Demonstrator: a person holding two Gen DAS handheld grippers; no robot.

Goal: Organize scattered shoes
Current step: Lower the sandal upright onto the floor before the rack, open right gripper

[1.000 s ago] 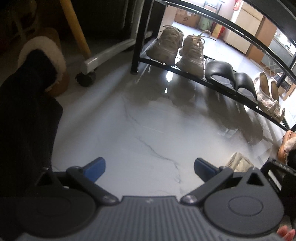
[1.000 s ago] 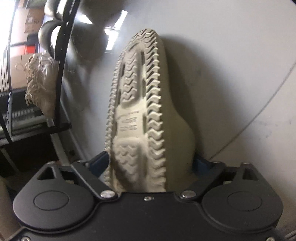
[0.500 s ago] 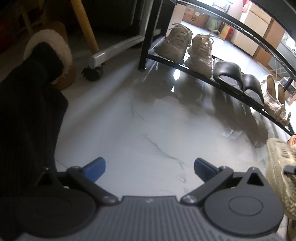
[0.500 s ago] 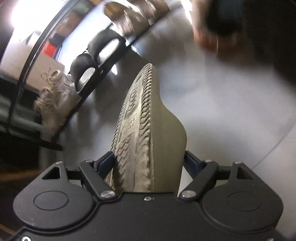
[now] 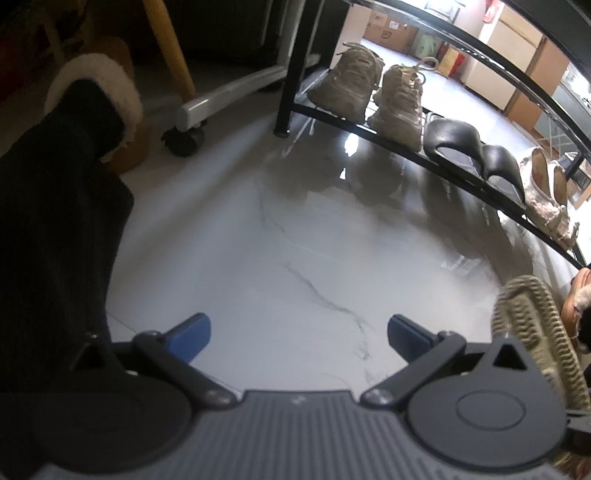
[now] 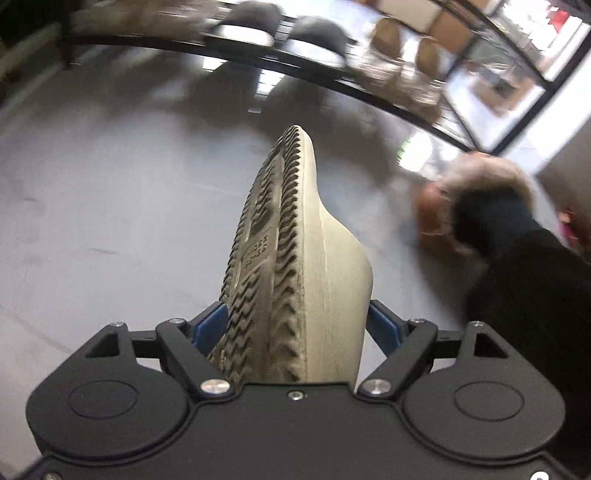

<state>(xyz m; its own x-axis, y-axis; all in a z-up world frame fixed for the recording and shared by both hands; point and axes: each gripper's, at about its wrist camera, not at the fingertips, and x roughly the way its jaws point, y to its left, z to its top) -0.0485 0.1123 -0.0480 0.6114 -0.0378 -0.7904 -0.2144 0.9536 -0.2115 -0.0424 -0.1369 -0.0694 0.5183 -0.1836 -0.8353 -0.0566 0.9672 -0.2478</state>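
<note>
The right gripper (image 6: 291, 325) is clenched on a beige rubber clog (image 6: 295, 258), holding it by the heel end so that its ridged sole faces left and its toe points forward, above the grey marble floor (image 6: 110, 221). The blue pads press on both sides of the clog. The left gripper (image 5: 297, 334) is spread wide and grasps nothing — only bare floor (image 5: 258, 258) lies between its blue fingertips (image 5: 192, 334). In the left wrist view the same clog (image 5: 532, 325) shows at the right edge, sole side towards the camera. Ahead stands a black metal shoe rack (image 5: 369, 125); on its lowest shelf, from the left end, sit a pair of beige sneakers (image 5: 376, 96), a pair of black clogs (image 5: 472, 147) and, at the right end, a pair of pale sandals (image 5: 546, 199), all with heels towards the floor side. The right wrist view is blurred, so the rack (image 6: 184, 48) and the black clogs (image 6: 288, 29) there are only roughly readable. A fur-lined brown boot (image 5: 110, 103) with a dark trouser leg in it stands on the floor at the left; another, probably its pair (image 6: 476, 206), shows at the right of the clog. Behind is a yellow leg (image 5: 166, 48) and a castor wheel (image 5: 184, 138).
</note>
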